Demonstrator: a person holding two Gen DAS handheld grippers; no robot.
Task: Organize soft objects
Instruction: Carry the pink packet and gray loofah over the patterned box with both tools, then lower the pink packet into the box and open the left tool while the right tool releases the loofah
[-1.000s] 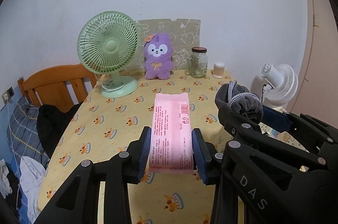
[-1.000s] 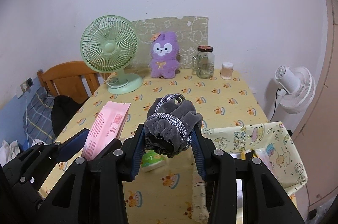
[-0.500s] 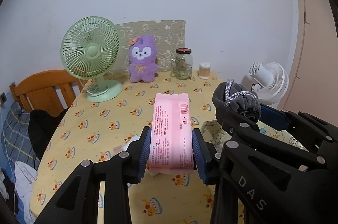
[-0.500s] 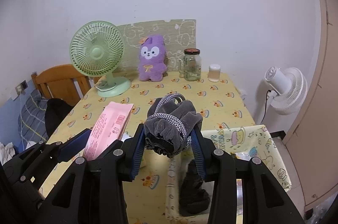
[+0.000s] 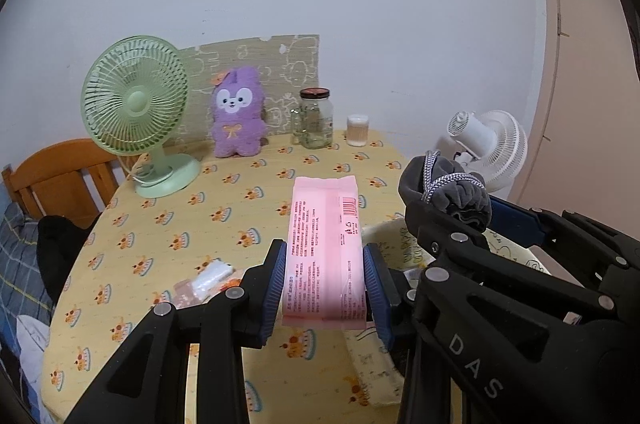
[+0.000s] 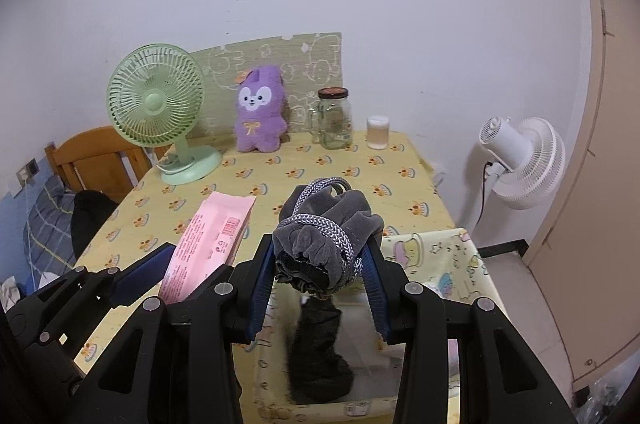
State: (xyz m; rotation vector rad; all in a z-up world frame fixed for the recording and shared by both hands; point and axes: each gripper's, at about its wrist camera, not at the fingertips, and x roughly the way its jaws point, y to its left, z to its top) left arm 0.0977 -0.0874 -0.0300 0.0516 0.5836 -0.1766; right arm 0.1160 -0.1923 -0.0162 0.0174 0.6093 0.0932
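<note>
My left gripper [image 5: 325, 287] is shut on a pink plastic pack [image 5: 325, 244], held lengthwise above the yellow tablecloth [image 5: 160, 224]. The pack [image 6: 208, 244] also shows at the left of the right wrist view. My right gripper [image 6: 318, 276] is shut on a grey cloth bundle tied with grey-white cord [image 6: 324, 236]; that bundle [image 5: 452, 187] shows at the right of the left wrist view. Below the right gripper stands a yellow cartoon-print fabric bin [image 6: 452, 252] with a dark garment [image 6: 320, 348] inside. A purple plush rabbit [image 5: 238, 117] sits at the back of the table.
A green desk fan [image 5: 138, 119], a glass jar [image 5: 316, 119] and a small white cup [image 5: 357, 131] line the back of the table. Small clear packets [image 5: 204, 280] lie near my left gripper. A wooden chair [image 5: 60, 175] stands left, a white floor fan [image 6: 520, 159] right.
Both grippers have drawn back from the table's far end with their loads still held. The fabric bin and the dark garment in it have come into view under the right gripper.
</note>
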